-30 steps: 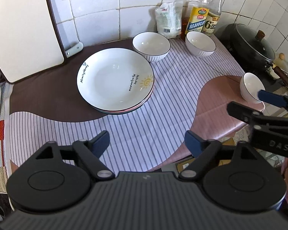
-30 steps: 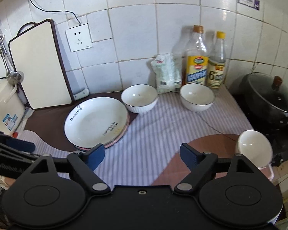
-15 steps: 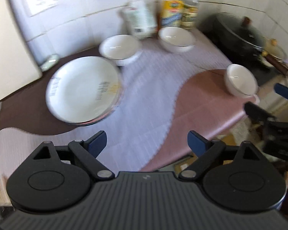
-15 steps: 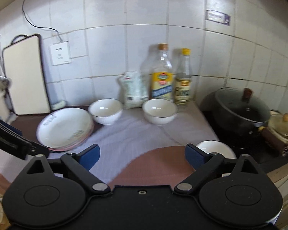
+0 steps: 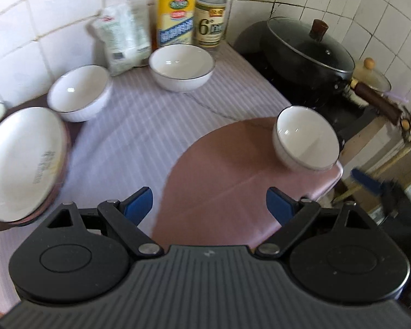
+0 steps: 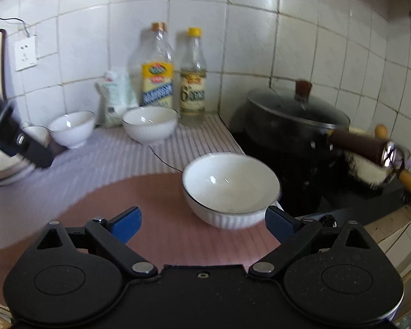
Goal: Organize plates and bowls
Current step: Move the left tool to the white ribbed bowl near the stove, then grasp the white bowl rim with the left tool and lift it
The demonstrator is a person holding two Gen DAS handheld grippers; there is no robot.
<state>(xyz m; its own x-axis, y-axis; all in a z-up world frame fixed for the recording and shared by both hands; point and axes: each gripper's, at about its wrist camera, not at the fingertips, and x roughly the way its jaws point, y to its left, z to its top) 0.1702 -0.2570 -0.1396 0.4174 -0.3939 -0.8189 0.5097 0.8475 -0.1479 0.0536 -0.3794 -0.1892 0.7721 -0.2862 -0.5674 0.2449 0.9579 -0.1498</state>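
Note:
Three white bowls with dark rims stand on the counter. One bowl (image 5: pixel 305 139) (image 6: pixel 230 189) sits on the pink mat near the right edge. My right gripper (image 6: pixel 202 223) is open and empty just in front of it. Two more bowls (image 5: pixel 182 67) (image 5: pixel 78 93) stand near the back wall; they also show in the right wrist view (image 6: pixel 149 124) (image 6: pixel 72 127). A stack of white plates (image 5: pixel 22 161) lies at the left. My left gripper (image 5: pixel 209 204) is open and empty above the mat's front.
Two oil bottles (image 5: pixel 175 11) (image 5: pixel 211 13) and a white bag (image 5: pixel 122 38) stand against the tiled wall. A black lidded pot (image 5: pixel 309 48) (image 6: pixel 296 128) with a brown handle (image 6: pixel 361 145) sits on the stove at the right. The counter edge lies just right of the near bowl.
Both grippers have swung to the right. The right gripper has come down close to the bowl on the pink mat. The plates have slid to the left edge of the left wrist view.

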